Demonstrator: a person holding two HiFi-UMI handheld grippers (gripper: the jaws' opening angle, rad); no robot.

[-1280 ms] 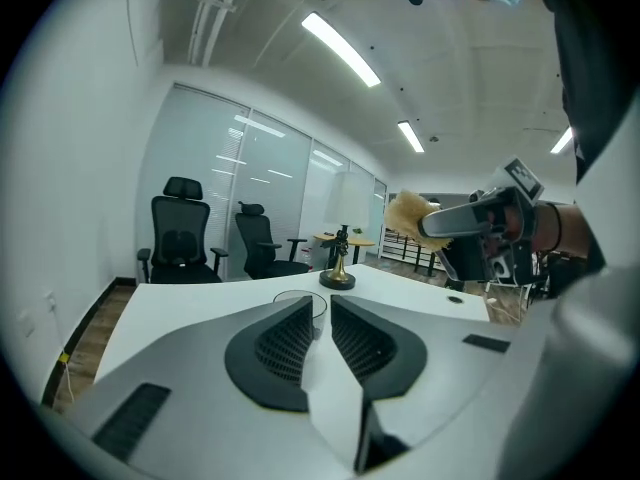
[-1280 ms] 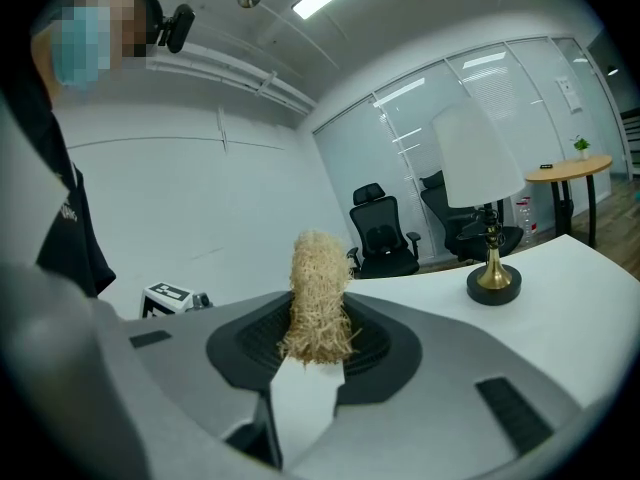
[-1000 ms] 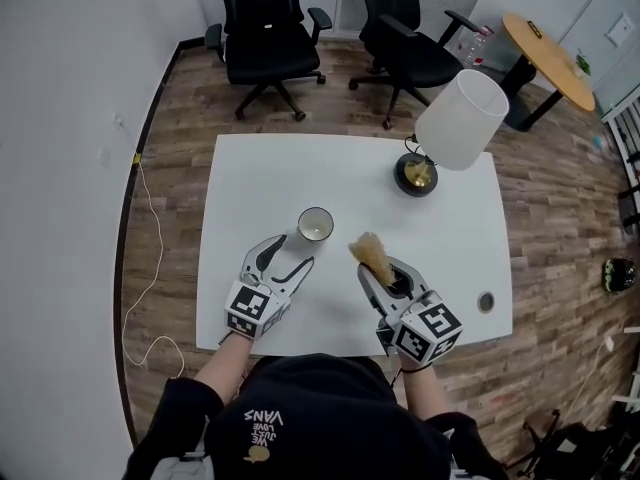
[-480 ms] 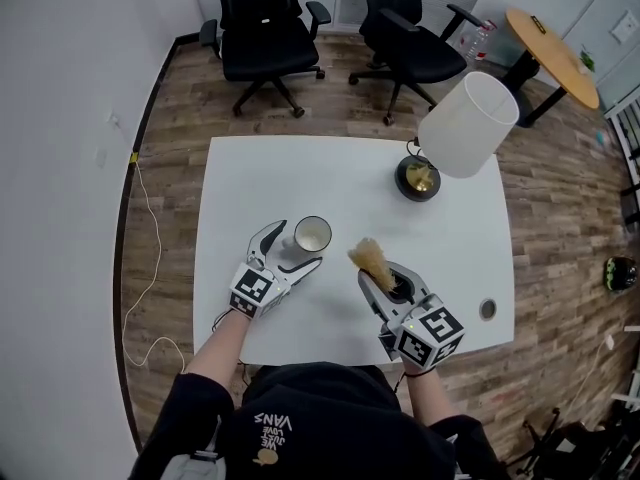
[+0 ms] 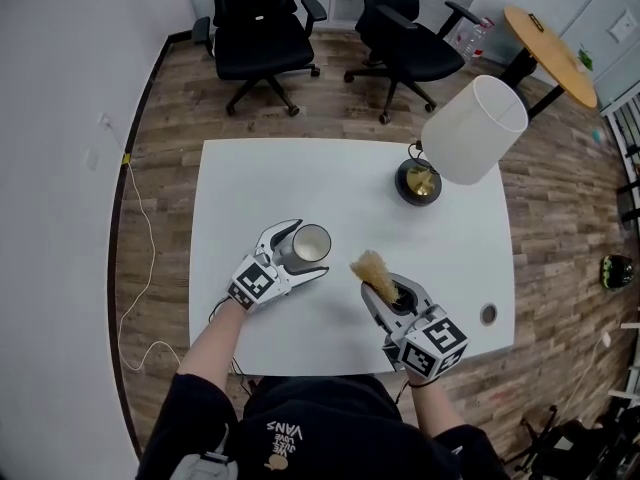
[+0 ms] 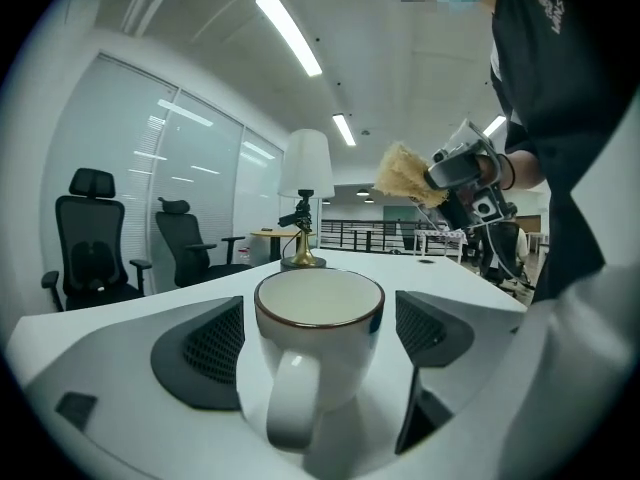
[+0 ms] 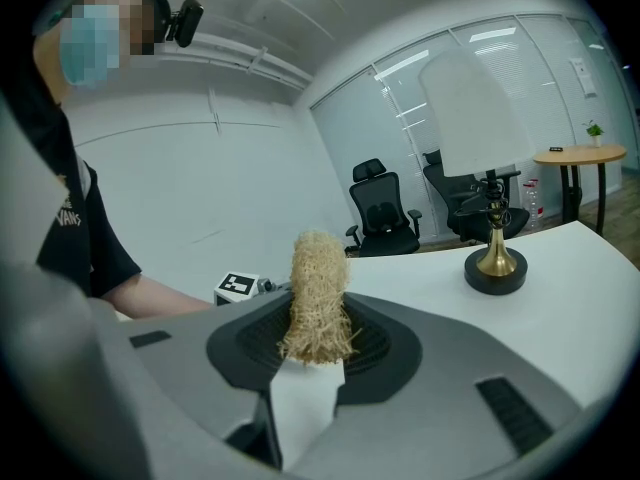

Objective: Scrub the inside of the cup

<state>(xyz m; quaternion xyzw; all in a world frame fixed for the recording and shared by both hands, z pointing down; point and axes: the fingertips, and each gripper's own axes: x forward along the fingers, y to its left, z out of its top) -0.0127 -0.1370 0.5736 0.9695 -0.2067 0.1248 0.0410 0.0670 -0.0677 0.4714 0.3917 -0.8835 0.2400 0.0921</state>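
1. Seen from the head view, a white tabletop filled the middle of the frame, with a person's two arms reaching onto it from 6 o'clock.
2. A white cup with a thin dark rim stood upright on the tabletop, just at 9 o'clock of the tabletop's centre. Its long axis was vertical and its mouth faced straight up.
3. In the left gripper view the cup showed its handle at 6 o'clock, pointing back toward that gripper's body.
4. The left hand-held gripper lay around the cup. Its jaws stood wide apart and had just been opening, one on each side of the cup, and the pads did not press on it.
5. The right hand-held gripper sat at 4 o'clock of the cup, apart from it. Its jaws were clamped on the white handle of a brush.
6. The brush's straw-coloured bristle tuft stuck out past the jaws, its long axis in line with the gripper and its tip aimed at about 11 o'clock in the head view. In the right gripper view the brush rose toward 12 o'clock.
7. A lamp with a white shade and a brass-and-black base stood at 2 o'clock of the cup, near the tabletop's far right corner.
8. Two black office chairs stood on the wooden floor at 12 o'clock, beyond the tabletop.
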